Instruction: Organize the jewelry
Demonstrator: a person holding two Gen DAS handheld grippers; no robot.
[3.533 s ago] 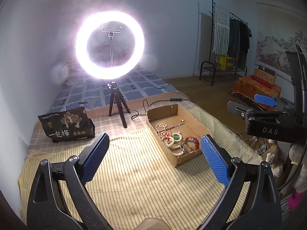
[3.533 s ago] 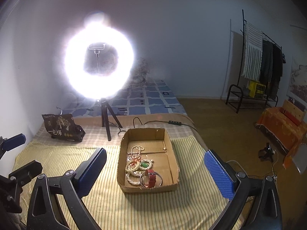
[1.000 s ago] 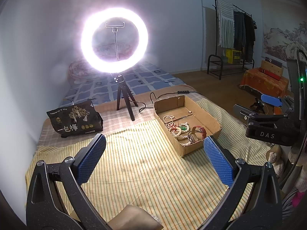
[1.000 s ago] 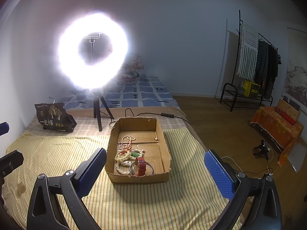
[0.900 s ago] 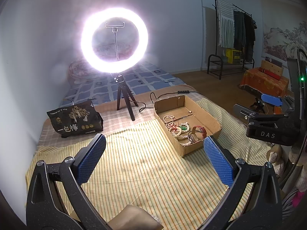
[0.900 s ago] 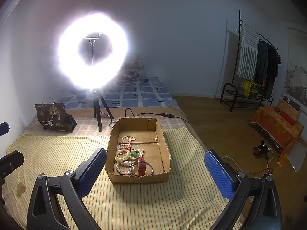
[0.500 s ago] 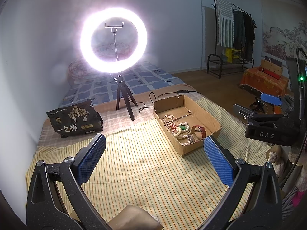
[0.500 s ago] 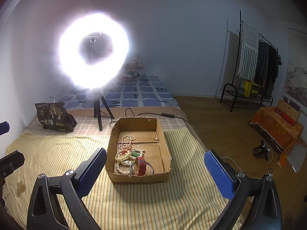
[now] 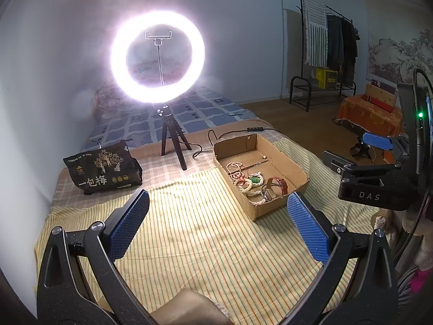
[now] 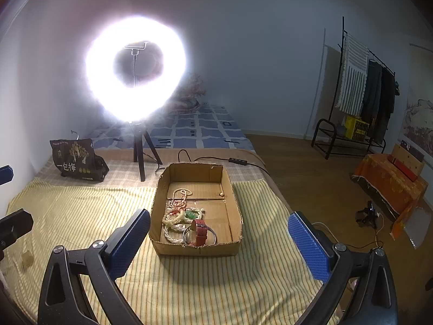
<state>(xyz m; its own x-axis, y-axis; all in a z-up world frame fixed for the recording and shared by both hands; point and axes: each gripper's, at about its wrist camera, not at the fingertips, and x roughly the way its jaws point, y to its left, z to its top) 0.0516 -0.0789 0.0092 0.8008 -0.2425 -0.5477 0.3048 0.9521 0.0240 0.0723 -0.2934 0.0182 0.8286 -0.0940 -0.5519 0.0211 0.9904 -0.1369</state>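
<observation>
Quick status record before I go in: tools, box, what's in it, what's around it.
left tool: open, empty, over the cloth
right tool: open, empty, facing the box
box: open cardboard tray on the striped cloth
contents: bead strands, green piece, red strap across a metal ring, small bead alone at the far end
nearby: ring light on a tripod, dark bag at far left
contact: none yet

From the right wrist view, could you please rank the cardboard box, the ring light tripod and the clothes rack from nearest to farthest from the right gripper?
1. Cardboard box: straight ahead of the right gripper, on the striped cloth.
2. Ring light tripod: behind the box, to the left.
3. Clothes rack: far right, against the wall.
</observation>
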